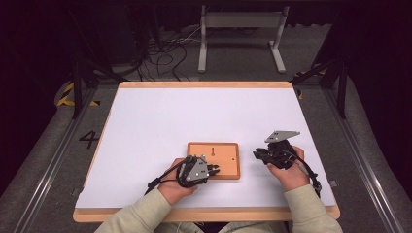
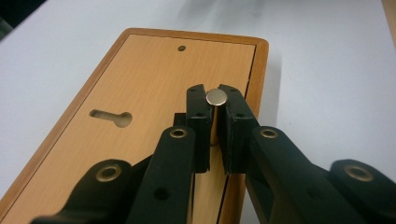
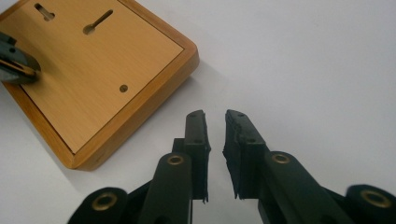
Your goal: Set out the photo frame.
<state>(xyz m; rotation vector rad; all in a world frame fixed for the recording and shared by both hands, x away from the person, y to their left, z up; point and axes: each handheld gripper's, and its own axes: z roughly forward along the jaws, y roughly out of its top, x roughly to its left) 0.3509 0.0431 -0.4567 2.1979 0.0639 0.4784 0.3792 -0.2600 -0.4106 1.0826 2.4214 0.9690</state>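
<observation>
High view: your left gripper (image 1: pixel 212 170) sits over the near edge of the wooden board (image 1: pixel 214 160), which lies on the white desk (image 1: pixel 160 121) near its front; your right gripper (image 1: pixel 260 154) is off the board's right side, apart from it.
Left gripper view: fingers (image 2: pixel 198 119) pinching a small metal pin (image 2: pixel 216 100), upright, round head on top, over the board's strip near its edge; keyhole slot (image 2: pixel 111 116) to the left.
Right gripper view: fingers (image 3: pixel 196 133) narrowly spread, nothing between them; board corner beyond, upper left.
</observation>
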